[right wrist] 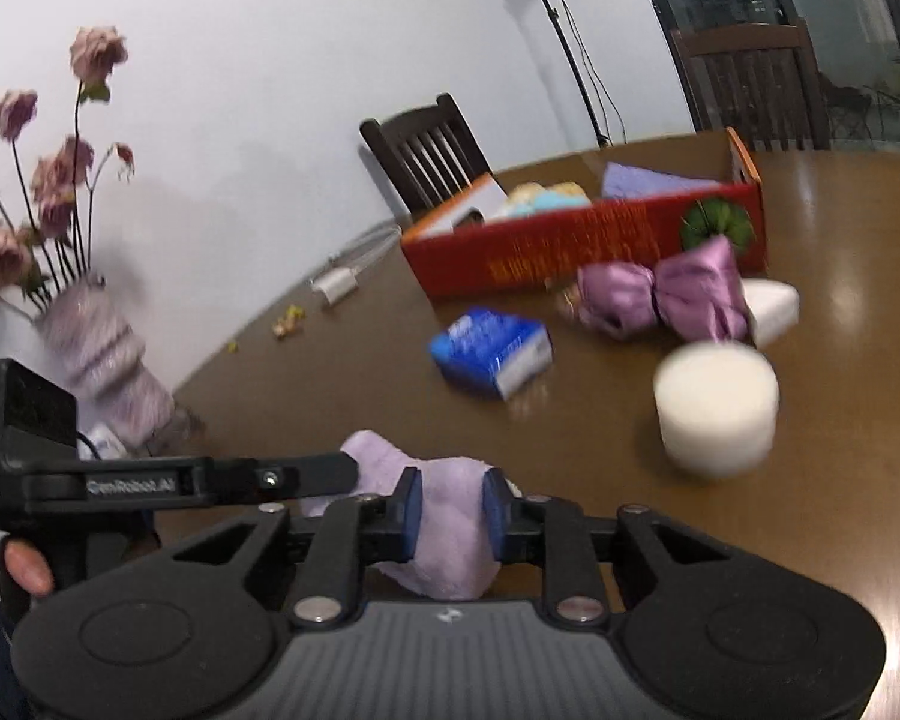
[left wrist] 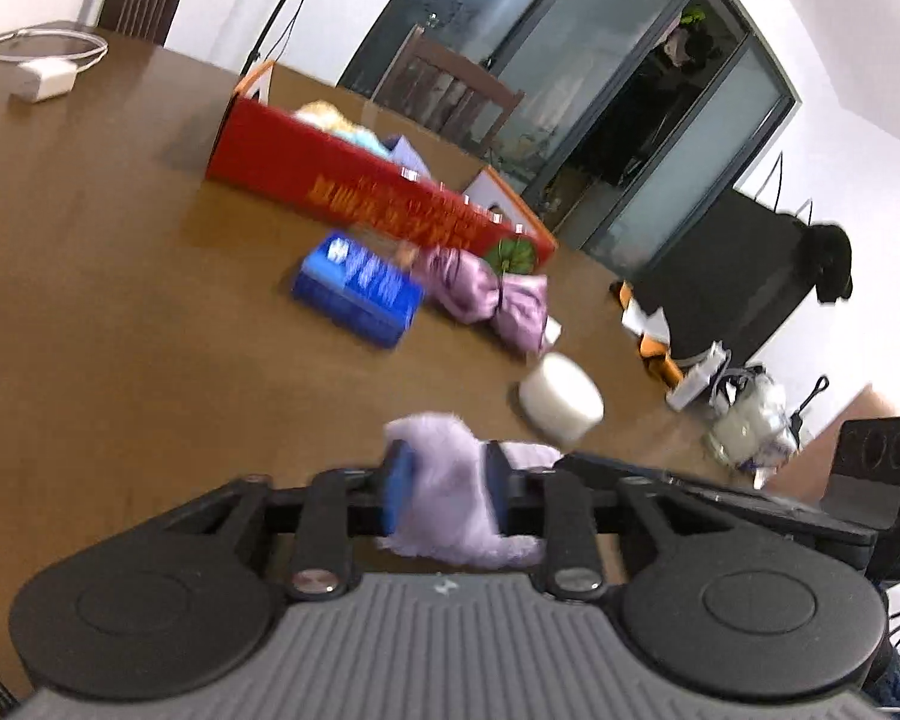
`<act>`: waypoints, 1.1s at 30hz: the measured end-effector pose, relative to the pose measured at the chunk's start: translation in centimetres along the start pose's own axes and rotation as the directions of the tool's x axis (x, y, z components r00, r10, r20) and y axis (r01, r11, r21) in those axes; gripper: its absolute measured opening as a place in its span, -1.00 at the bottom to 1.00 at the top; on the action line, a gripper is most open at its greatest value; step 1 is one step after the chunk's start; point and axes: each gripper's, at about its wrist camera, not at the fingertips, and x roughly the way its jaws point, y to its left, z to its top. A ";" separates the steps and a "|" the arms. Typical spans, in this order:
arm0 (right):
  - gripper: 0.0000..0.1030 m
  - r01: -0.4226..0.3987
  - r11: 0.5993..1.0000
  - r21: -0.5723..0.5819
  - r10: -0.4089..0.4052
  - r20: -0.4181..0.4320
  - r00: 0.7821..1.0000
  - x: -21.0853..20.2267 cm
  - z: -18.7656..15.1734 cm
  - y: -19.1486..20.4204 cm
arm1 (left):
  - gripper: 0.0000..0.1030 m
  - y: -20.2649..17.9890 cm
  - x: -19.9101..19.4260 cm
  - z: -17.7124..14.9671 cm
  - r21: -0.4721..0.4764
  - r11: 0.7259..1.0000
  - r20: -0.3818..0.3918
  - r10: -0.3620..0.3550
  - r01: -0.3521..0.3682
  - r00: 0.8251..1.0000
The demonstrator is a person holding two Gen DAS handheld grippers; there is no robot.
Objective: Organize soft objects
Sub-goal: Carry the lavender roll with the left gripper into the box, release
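A fuzzy lilac cloth (left wrist: 444, 480) was held between the two grippers at once. The left gripper (left wrist: 449, 495) was closed on one part of it, its blue pads (left wrist: 399, 492) pressed into the pile, and the right gripper (right wrist: 449, 510) was clamped on another part of the same cloth (right wrist: 450, 531); the left tool's arm was seen reaching in from the left of the right wrist view. The cloth was carried low over the near side of the brown table (left wrist: 120, 330), well apart from the red box (left wrist: 354, 192).

Some of the work was judged to be done already — soft items were seen inside the red box (right wrist: 570, 243), a pale plush shape (right wrist: 546, 195) and a folded lavender piece (right wrist: 648, 183) among them. A good deal was left on the table in front of it: a shiny purple bundle (left wrist: 486, 294) lying just beside the box wall, a green item (left wrist: 513, 255) touching that wall, a blue tissue pack (left wrist: 360, 288) and a white cylinder (left wrist: 561, 405), with a second white piece (right wrist: 771, 306) by the bundle. Motion blur kept finer detail from being read.

The task was therefore reckoned to be partway through — the cloth in hand had not yet been put in the box, and at least four or five loose things were left to be dealt with.
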 end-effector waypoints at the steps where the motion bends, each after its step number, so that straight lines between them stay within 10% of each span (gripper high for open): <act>1: -0.52 0.017 1.000 -0.007 -0.017 0.007 1.000 -0.4 -0.5 0.2 | -0.24 -0.1 -0.2 -0.4 0.011 1.000 -0.006 0.003 -0.002 1.000; 13: -0.28 0.046 0.998 0.038 -0.048 0.062 0.997 -1.7 -1.7 0.6 | 0.00 0.6 0.1 -0.6 0.011 1.000 0.006 0.010 -0.010 1.000; 21: -0.55 -0.004 0.996 0.085 0.004 0.006 1.000 1.2 -0.5 -1.0 | -0.58 1.0 1.8 1.8 0.001 0.996 -0.021 -0.087 0.087 0.996; 28: -0.55 -0.030 0.999 -0.016 0.032 0.141 0.989 2.8 11.4 -2.1 | -0.58 -0.7 4.8 15.6 0.156 0.982 0.096 -0.126 0.111 0.987; 33: -0.55 -0.011 0.997 -0.070 0.021 0.152 0.988 10.3 23.9 -4.4 | -0.58 0.6 11.4 27.8 0.173 0.985 0.097 -0.031 0.014 0.995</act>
